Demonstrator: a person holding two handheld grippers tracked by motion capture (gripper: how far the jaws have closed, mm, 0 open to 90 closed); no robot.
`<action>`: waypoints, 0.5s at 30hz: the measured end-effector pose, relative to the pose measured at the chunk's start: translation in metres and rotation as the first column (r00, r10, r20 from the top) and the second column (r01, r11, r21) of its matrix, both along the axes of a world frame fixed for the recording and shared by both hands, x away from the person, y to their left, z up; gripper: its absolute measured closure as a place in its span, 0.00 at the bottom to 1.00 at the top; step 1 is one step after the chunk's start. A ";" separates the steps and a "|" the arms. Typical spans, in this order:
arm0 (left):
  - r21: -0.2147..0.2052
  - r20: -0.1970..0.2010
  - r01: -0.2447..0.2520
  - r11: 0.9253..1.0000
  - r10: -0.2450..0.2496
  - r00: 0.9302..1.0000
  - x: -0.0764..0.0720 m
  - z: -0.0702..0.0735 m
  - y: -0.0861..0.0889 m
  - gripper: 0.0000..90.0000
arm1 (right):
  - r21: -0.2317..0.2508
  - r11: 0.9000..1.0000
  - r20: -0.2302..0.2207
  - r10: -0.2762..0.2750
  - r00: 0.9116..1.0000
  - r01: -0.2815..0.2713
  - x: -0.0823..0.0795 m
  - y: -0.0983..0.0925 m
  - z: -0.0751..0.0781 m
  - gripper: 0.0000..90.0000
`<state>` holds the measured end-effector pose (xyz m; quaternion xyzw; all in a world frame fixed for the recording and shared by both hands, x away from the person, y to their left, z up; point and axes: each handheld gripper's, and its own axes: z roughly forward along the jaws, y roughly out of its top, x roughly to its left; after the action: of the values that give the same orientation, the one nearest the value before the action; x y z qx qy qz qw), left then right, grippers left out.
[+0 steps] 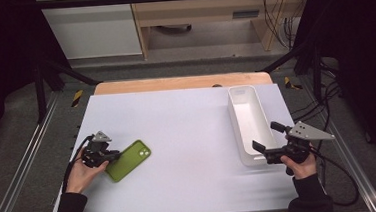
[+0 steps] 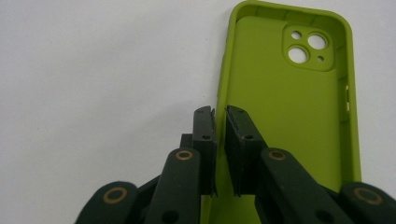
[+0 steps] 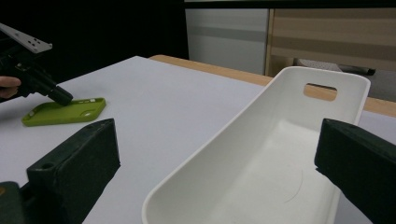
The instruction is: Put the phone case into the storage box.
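A lime-green phone case lies hollow side up on the white table, camera cut-out at its far end. My left gripper is at the case's near left corner. In the left gripper view its jaws stand almost together, with the case's left side wall pinched between the pads. My right gripper is held wide open at the near end of a long white bin. In the right gripper view its jaws stand on either side of the empty bin, without touching it.
The bin runs lengthwise along the table's right side, with a handle slot in its far wall. A wooden strip borders the table's far edge. In the right gripper view the left gripper rests on the phone case.
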<state>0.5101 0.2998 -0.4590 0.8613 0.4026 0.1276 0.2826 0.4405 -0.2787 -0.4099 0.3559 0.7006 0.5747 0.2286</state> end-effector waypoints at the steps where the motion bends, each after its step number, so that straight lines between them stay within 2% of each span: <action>1: 0.001 0.002 -0.001 1.000 0.001 1.000 0.000 0.000 0.000 0.92 | 0.000 1.000 -0.001 0.000 1.000 0.000 0.000 0.000 0.000 0.01; 7: 0.016 0.013 0.010 1.000 -0.010 1.000 -0.001 0.000 -0.001 0.94 | 0.000 1.000 0.000 0.000 1.000 0.000 0.000 0.000 0.000 0.01; 15: 0.011 0.012 0.020 1.000 -0.020 1.000 -0.001 0.000 0.000 0.96 | 0.000 1.000 -0.001 0.000 1.000 0.000 0.000 0.000 0.000 0.01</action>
<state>0.5093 0.3001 -0.4589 0.8661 0.3913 0.1322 0.2815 0.4404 -0.2784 -0.4098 0.3562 0.7006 0.5746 0.2282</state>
